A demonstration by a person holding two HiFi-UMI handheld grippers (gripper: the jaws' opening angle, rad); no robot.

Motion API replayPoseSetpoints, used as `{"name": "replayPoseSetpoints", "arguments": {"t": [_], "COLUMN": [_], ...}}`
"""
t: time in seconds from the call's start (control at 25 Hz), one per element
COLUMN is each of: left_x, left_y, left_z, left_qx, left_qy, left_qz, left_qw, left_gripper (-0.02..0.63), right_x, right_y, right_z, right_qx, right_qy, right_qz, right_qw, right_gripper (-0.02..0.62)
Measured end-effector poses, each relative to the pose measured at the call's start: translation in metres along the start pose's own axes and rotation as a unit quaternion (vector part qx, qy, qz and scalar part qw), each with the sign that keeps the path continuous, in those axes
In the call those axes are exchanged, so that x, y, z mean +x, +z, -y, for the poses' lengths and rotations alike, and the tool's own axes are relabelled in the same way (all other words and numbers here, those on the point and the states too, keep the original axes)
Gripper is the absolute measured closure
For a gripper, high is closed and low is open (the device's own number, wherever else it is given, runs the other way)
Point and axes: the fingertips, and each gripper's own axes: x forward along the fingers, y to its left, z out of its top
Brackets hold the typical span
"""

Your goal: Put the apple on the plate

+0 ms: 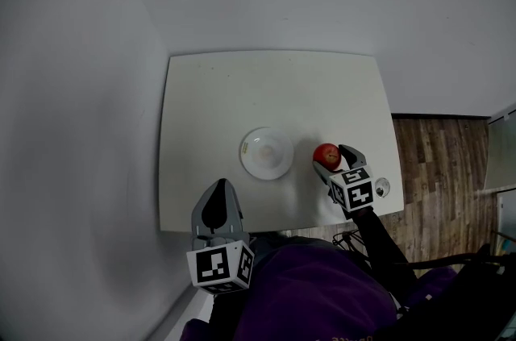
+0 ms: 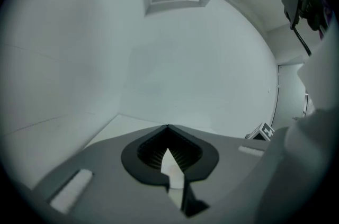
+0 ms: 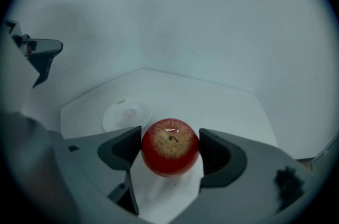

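Presently the apple (image 3: 170,146) is clamped stem-up between the jaws of the right gripper (image 1: 329,160), both pads being pressed against its red sides. It is held over the white table (image 1: 242,89), just to the right of the plate (image 1: 248,144) and apart from it; whether it is lifted off the tabletop cannot be told. The left gripper (image 2: 168,133) is seen with its jaws brought together on nothing, at the table's near edge, short of the plate.

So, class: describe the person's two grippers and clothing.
Both the left gripper and right gripper are grey, each claw lined with black ribbed pads and backed by a cube of black-and-white square markers. The person wears a purple top with a dark sleeve.
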Motion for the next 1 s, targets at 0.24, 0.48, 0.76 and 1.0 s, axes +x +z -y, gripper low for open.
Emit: {"name": "replayPoseSetpoints", "arguments": {"t": [0.24, 0.48, 0.76, 1.0], "left_x": [-0.009, -0.022, -0.034, -0.040], "left_y": [0.001, 0.000, -0.001, -0.002], "left_z": [-0.010, -0.024, -0.040, -0.047], "left_qx": [-0.009, -0.017, -0.024, -0.026], "left_qy": [0.023, 0.047, 0.075, 0.088], "left_qz": [0.006, 0.012, 0.016, 0.019], "left_qw": [0.9997, 0.9987, 0.9968, 0.9956], "left_gripper": [0.598, 0.598, 0.598, 0.598], "right_x": [0.008, 0.018, 0.033, 0.044], "right_y": [0.017, 0.036, 0.049, 0.057], "right_z": [-0.016, -0.039, -0.066, -0.092], "right_qx": [-0.022, -0.052, -0.080, -0.101], "right_qy": [0.018, 0.040, 0.071, 0.100], "right_qz": [0.009, 0.019, 0.022, 0.017], "right_qw": [1.000, 0.998, 0.994, 0.990], "right_gripper": [0.252, 0.253, 0.252, 0.252]}}
